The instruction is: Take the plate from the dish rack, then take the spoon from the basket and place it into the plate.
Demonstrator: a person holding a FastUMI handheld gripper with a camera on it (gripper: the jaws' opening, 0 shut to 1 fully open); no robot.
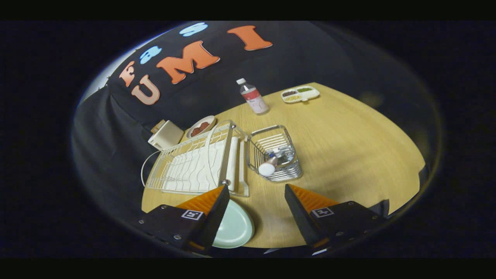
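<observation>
Hovering spread and empty above the wooden table [348, 155], the gripper [255, 197], its 2 fingers gripping nothing. Lying flat on the table just inside the left finger, partly hidden by it, the pale green plate [236, 228], clear of the dish rack [193, 166]; step 1 judged done. Just beyond the fingertips, slightly toward the right finger, the wire basket [276, 153], the spoon [271, 164] inside, its white end nearest the fingers; not yet lifted, so the pick and the drop into the plate remain. Beside the basket, the rack; behind it a cream box [166, 135] and a small dish [200, 126]. Farther off, a bottle [252, 97] and a divided tray [300, 94].
</observation>
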